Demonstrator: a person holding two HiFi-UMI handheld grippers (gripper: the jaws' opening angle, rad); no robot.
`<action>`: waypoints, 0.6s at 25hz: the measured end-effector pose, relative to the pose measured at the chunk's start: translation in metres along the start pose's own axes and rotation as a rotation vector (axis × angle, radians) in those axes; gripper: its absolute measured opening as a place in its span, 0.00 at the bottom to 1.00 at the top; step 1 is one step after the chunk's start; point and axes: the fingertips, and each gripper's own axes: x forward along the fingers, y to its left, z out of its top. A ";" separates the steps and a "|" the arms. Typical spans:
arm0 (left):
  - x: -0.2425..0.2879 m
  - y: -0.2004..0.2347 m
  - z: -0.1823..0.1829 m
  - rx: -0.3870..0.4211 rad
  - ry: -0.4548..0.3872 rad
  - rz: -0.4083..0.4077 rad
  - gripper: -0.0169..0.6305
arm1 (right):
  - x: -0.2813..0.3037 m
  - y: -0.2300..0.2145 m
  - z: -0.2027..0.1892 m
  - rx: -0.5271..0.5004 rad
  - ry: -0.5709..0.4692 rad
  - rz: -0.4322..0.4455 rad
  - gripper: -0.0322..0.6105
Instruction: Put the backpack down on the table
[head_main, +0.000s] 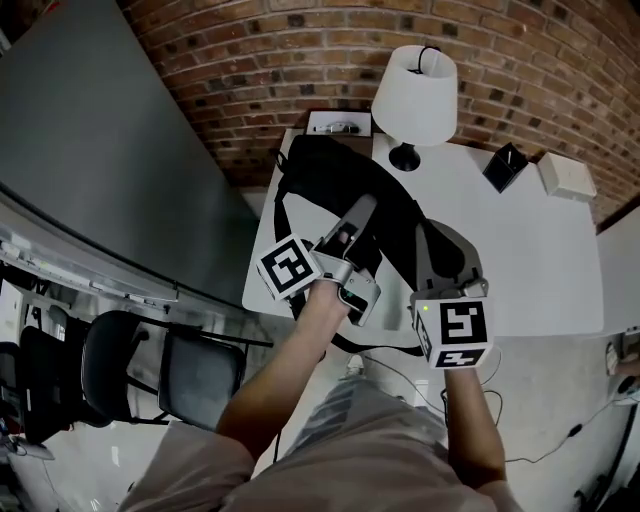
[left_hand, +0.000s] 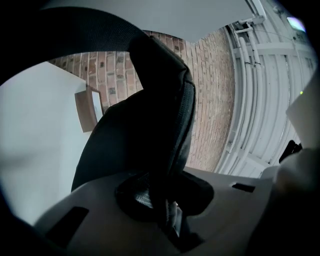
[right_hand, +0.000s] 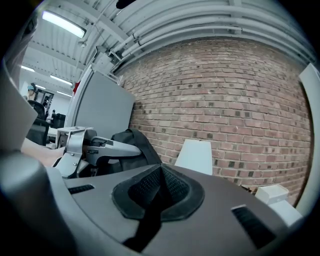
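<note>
The black backpack (head_main: 335, 185) hangs over the left half of the white tabletop (head_main: 520, 250), its long axis running away from the person; whether it rests there is unclear. Left tongs (left_hand: 155, 197) are clamped on its dark fabric. Right tongs (right_hand: 159, 187), at its near end, seem pinched on a thin black strap (right_hand: 145, 225).

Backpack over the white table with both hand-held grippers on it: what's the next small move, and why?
Probably lower both together until the backpack rests on the table. The left hand-held gripper is clamped on its black fabric and the right hand-held gripper looks closed on it too; it is over the tabletop beside the lamp, but whether it bears weight I can't tell.
</note>
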 end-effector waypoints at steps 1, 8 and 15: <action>0.002 0.004 0.003 -0.009 0.007 -0.001 0.10 | 0.004 0.000 -0.002 0.002 0.006 -0.008 0.05; 0.015 0.045 0.019 -0.056 0.042 0.005 0.10 | 0.036 0.002 -0.023 0.009 0.055 -0.040 0.05; 0.024 0.087 0.022 -0.091 0.063 0.035 0.10 | 0.060 0.003 -0.041 0.035 0.089 -0.042 0.05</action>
